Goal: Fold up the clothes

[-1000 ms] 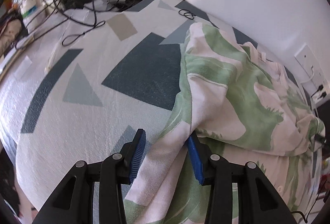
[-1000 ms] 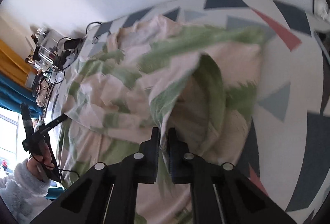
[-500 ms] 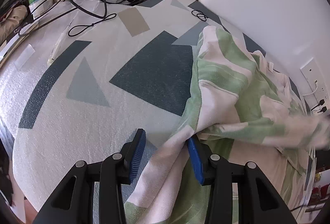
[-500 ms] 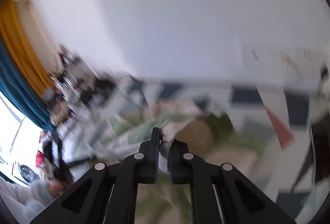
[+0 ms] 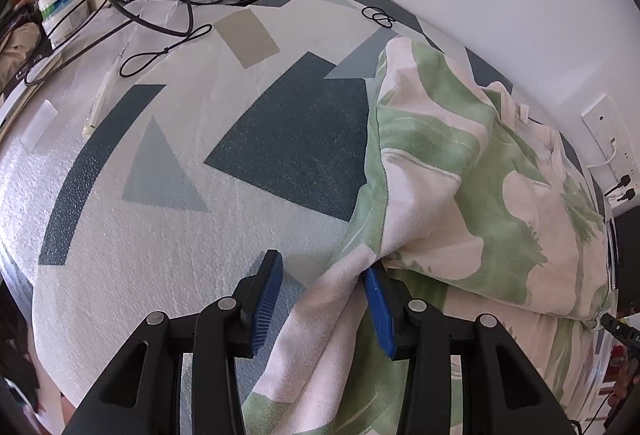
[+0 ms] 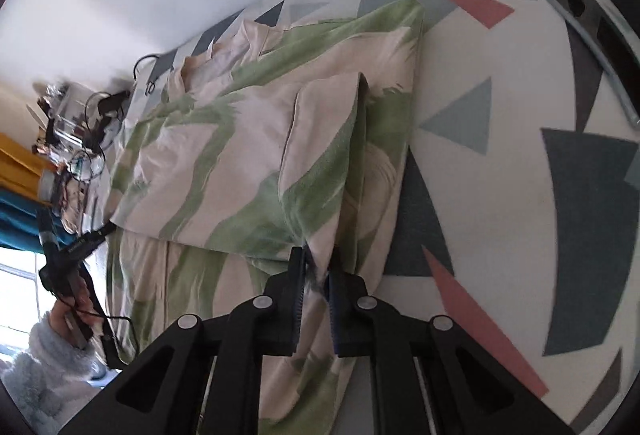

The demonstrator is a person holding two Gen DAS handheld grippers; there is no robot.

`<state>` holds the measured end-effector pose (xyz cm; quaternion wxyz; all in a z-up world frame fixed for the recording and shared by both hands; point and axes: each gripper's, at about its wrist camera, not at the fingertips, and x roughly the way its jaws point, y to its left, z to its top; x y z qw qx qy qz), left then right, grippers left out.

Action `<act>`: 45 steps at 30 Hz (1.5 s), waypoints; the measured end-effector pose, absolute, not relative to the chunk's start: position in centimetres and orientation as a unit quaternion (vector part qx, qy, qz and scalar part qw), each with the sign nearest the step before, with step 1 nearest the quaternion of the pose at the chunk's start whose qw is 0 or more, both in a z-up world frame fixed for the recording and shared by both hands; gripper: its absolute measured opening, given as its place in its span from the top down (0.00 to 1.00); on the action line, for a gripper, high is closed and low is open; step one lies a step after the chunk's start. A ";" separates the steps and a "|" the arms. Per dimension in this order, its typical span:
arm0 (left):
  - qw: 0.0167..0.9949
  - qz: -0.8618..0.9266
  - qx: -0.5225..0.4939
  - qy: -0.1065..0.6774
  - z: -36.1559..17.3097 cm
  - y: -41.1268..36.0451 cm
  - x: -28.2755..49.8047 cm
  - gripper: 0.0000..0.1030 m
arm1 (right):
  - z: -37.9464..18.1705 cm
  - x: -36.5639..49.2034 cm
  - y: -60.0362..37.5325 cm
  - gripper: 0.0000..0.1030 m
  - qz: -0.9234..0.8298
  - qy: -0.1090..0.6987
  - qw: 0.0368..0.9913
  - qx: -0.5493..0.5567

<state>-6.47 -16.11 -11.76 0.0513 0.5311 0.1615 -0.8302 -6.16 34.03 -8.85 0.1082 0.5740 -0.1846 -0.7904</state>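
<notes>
Bright, even daylight in both views; a blown-out window (image 6: 16,287) glares at lower left. Fisheye bending and dark corners; slight blur at edges.

— Any writing you can read here?
— None; the boxes and bottles (image 5: 60,7) at the far end of the patterned mat (image 5: 168,235), beside the black cables (image 5: 168,31), carry coloured labels, but the print is too small and blurred to make out.
— Nothing on the wall socket plate (image 5: 604,139) beyond the mat's other end?
— No legible marking there; the small white tag (image 5: 523,113) on the green-and-cream garment (image 5: 460,175) lying on the mat shows no letters either.
— And from the right wrist view?
— Nothing readable on the mat (image 6: 500,163) or around it.
</notes>
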 end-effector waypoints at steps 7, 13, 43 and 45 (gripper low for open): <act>0.054 -0.829 0.533 0.161 -11.7 -15.9 -6.4 0.60 | -6.4 -9.2 36.2 0.71 -0.817 -0.224 0.070 0.527; 0.062 -0.825 0.538 0.162 -11.6 -15.7 -7.0 0.60 | -10.0 -14.3 36.6 0.71 -0.783 -0.311 0.053 0.537; 0.077 -0.821 0.544 0.156 -11.1 -15.4 -7.6 0.60 | -11.5 -15.7 37.9 0.96 -0.755 -0.424 0.128 0.483; 0.077 -0.822 0.543 0.154 -11.0 -15.3 -7.6 0.59 | -9.7 -15.6 38.2 0.97 -0.779 -0.414 0.126 0.453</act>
